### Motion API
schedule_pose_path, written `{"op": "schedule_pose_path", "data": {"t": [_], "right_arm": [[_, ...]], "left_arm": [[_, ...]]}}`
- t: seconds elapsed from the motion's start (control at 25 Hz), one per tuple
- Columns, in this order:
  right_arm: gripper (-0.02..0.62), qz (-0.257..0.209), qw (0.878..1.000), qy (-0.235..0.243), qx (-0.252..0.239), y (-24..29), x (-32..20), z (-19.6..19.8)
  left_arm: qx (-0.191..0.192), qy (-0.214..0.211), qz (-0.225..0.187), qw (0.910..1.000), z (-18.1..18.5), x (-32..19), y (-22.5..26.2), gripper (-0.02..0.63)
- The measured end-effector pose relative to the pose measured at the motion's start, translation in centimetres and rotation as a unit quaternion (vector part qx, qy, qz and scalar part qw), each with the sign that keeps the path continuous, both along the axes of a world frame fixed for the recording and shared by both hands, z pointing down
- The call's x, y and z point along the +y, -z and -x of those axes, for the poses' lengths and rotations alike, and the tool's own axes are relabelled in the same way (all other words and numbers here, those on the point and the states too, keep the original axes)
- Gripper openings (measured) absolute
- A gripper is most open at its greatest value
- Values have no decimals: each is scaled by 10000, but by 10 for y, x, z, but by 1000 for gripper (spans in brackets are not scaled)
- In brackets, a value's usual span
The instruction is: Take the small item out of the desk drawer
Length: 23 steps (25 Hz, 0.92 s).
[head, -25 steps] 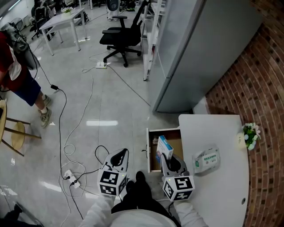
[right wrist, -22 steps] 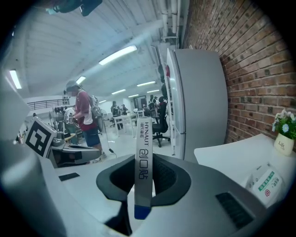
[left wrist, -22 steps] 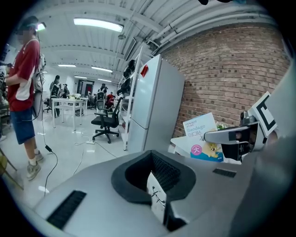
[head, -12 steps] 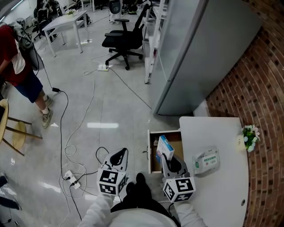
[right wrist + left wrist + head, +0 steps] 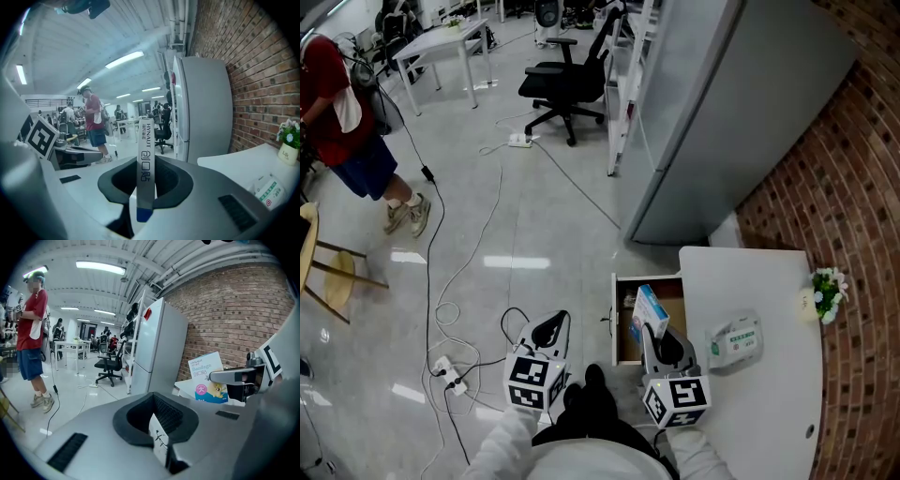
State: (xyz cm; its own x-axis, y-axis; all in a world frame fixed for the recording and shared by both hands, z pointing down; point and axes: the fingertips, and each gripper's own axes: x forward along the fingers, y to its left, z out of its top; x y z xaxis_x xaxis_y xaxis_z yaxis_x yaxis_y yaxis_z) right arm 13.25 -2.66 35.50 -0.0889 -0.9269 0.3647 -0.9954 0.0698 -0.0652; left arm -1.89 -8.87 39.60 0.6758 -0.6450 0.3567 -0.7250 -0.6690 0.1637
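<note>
At the near edge of the head view, the right gripper (image 5: 652,330) has its jaws clamped on the bandage box (image 5: 646,311). Its own view shows the box edge-on, pinched between the pads. The box stands upright over the open desk drawer (image 5: 672,292), and from the left gripper view it looks raised to about the level of the desk top. The left gripper (image 5: 553,325) hangs beside it over the floor, apart from the drawer, with its jaws brought together and nothing of the task between them.

I judge the task well advanced: the drawer is open and the item is gripped and lifted. What seems left is to carry the box clear of the drawer and set it down, probably on the white desk (image 5: 759,412). Shutting the drawer may follow.

Counting outward:
- Two grippers.
- One bandage box.
- One open drawer; I cannot tell if anything else lies in it.
- One tissue pack (image 5: 736,339) on the desk.
- One small flower pot (image 5: 825,289) by the brick wall.
- One grey refrigerator (image 5: 712,112).
- One black office chair (image 5: 558,80) on the floor beyond.
- One person in a red top (image 5: 342,112) at the far left.
</note>
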Motion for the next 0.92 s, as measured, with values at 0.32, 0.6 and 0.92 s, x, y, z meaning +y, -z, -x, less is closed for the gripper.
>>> {"op": "schedule_pose_path", "data": {"t": [0.32, 0.6, 0.92], "right_arm": [[91, 33, 10000, -25, 7, -4, 0, -3], [90, 74, 10000, -31, 14, -7, 1, -5], [90, 106, 9999, -30, 23, -10, 2, -7]], "left_arm": [[17, 35, 22, 10000, -3, -1, 1, 17], [-30, 14, 3, 10000, -3, 2, -1, 17], [-24, 49, 32, 10000, -5, 3, -3, 17]]}}
